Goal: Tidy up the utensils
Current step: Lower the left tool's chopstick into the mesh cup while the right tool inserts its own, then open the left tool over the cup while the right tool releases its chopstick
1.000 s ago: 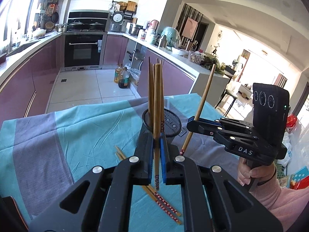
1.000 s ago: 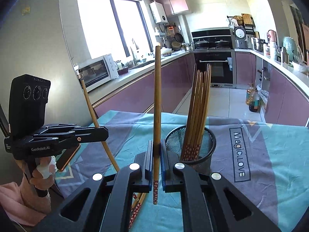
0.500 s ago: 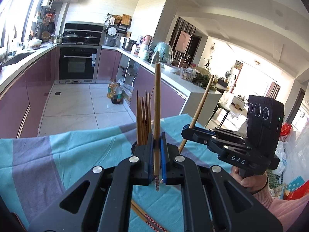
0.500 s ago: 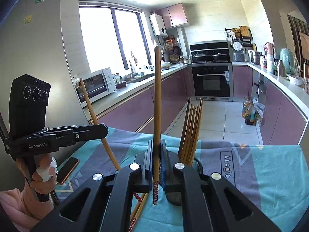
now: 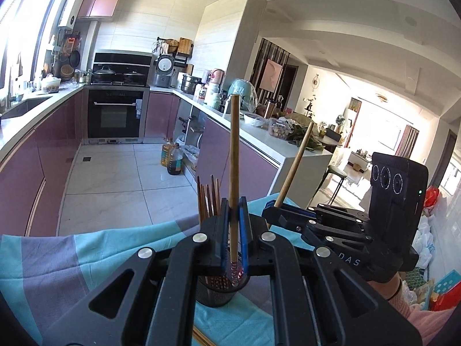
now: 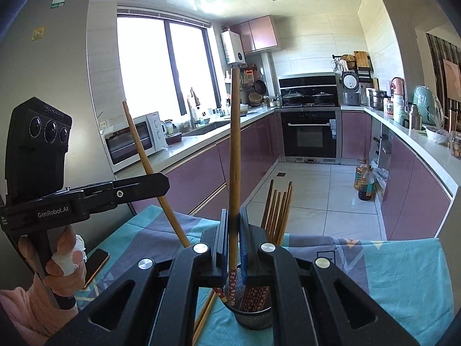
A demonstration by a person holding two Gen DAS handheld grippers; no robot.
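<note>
My left gripper is shut on one upright wooden chopstick; its patterned lower end hangs over the mouth of the black mesh holder. Several chopsticks stand in the holder. My right gripper is shut on another upright chopstick, its patterned tip at the holder's rim. Each gripper shows in the other's view, the right gripper at right and the left gripper at left. Loose chopsticks lie on the cloth by the holder.
The table carries a teal and grey cloth. A phone lies near its left edge in the right wrist view. Beyond the table are purple kitchen cabinets, an oven and oil bottles on the floor.
Both grippers have risen and tilted up with their chopsticks and moved in over the holder, which now sits directly below the fingers. The grips are unchanged.
</note>
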